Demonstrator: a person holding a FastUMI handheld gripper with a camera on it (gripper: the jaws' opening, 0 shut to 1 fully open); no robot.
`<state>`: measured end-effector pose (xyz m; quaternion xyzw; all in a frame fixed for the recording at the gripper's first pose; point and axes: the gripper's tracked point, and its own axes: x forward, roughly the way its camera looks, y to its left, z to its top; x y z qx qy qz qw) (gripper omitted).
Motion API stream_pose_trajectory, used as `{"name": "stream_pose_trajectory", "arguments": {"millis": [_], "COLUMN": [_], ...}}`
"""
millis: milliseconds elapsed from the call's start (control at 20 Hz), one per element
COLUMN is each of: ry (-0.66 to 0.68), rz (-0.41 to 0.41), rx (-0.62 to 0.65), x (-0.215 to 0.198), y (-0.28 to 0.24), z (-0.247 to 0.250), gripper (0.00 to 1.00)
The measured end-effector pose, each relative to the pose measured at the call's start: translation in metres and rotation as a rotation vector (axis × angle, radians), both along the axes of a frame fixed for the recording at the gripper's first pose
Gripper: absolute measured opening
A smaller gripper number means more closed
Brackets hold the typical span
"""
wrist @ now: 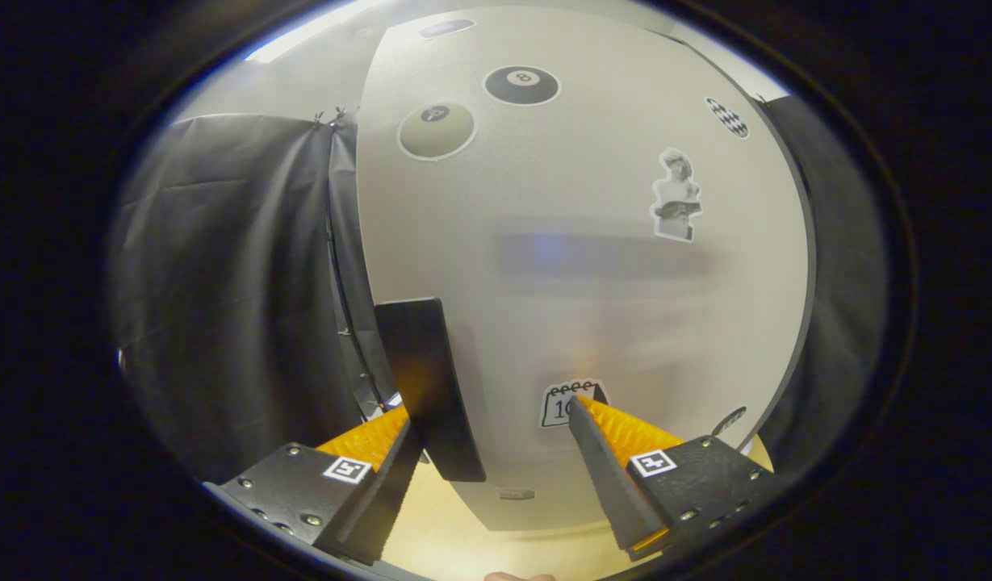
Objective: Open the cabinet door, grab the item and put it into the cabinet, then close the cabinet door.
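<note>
Gripper (496, 424) sits right up against the cabinet door (592, 242), fingers spread wide w/ an open gap between them, pinching nothing. Door is a pale panel seen face-on just ahead of & beyond the fingers; it looks shut or nearly so, can't tell for sure. Door handle (427, 387) is a dark flat bar on the door's left edge, long axis running up-down w/ a slight tilt, top leaning left, lower end toward the gap. It stands just inside the left finger (374, 456), its lower part overlapping that finger's tip area; whether the two touch, can't tell. Right finger (600, 460) is well apart from the handle, its tip over a small calendar sticker (562, 402) low on the door. Handle thus lies between the fingers but hard by the left one, not centred. Higher up the door: a statue-bust sticker (676, 195) to the right, an 8-ball sticker (521, 85) near top, a paler ball sticker (437, 130) left of it, a checkered sticker (731, 118) at the right edge. A blurred dark band crosses mid-door, unclear what it is. Black cloth (229, 282) hangs left of the door & more on the right. Pale yellowish surface (463, 541) shows below the door, between the finger bases.
</note>
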<state>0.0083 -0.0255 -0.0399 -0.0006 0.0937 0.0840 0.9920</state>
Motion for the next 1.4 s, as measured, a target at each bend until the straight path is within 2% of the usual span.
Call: {"name": "stream_pose_trajectory", "arguments": {"millis": [1400], "ry": [0.005], "rz": [-0.015], "rx": [0.032], "x": [0.0067], "y": [0.0056], "z": [-0.0015], "gripper": [1.0]}}
